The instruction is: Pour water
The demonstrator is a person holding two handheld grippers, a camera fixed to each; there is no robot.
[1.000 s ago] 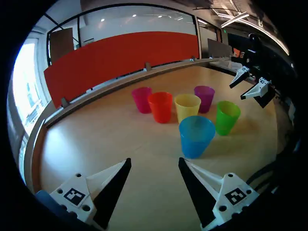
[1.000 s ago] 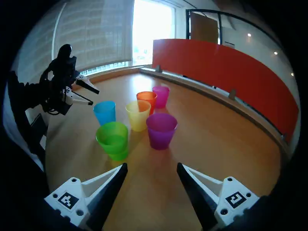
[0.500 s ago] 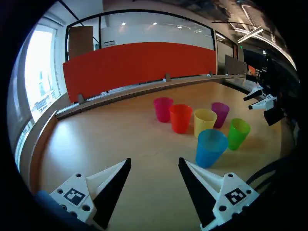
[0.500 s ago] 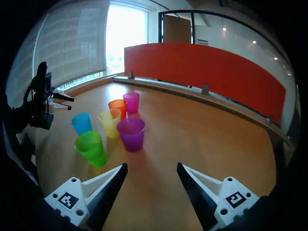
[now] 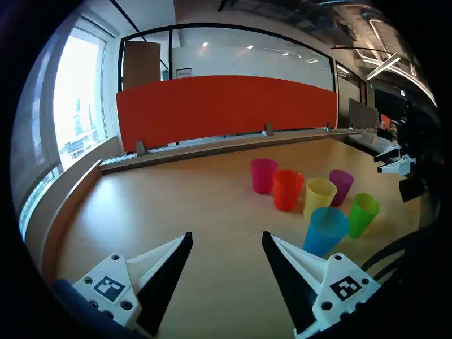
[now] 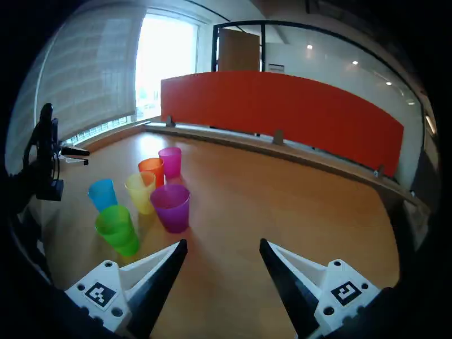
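Cups (image 5: 287,189) are clustered upright around the yellow cup (image 5: 319,198) on the worktop (image 5: 186,195), likely for easy pouring. The left hand-held gripper (image 5: 226,234) and right hand-held gripper (image 6: 222,242) are held wide and empty, short of it.

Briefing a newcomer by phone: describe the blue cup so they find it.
On the wooden table before the long red partition stands a cluster of six plastic cups. The blue plastic cup stands upright at its edge beside the green plastic cup, the only blue one.
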